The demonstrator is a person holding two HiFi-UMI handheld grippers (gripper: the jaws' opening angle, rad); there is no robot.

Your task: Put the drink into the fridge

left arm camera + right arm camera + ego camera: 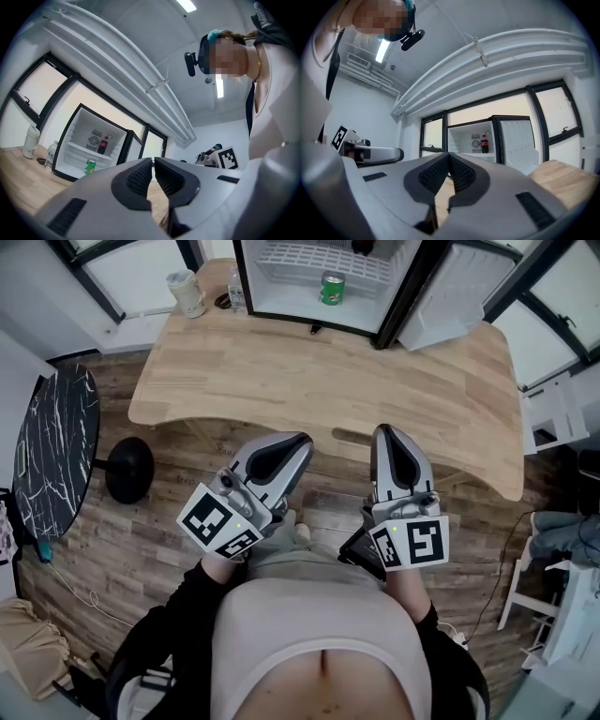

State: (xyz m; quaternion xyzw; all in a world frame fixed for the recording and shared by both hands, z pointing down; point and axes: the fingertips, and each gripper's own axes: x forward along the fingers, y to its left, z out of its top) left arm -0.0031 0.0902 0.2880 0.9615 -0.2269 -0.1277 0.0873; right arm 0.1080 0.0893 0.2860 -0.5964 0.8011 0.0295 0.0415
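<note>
We hold the left gripper (pixel 281 454) and right gripper (pixel 392 451) shut and empty at lower centre, while the can (pixel 332 289) stands upright inside the open fridge (pixel 281 298) at top centre, straight ahead across the table (pixel 309 381), about equally far from both.

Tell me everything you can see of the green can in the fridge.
The green can is a small drink can, metal by its look, with a pale top and print too small to read. It stands upright and alone on the white floor of the open fridge, below the wire shelf. Only that floor touches it.
</note>
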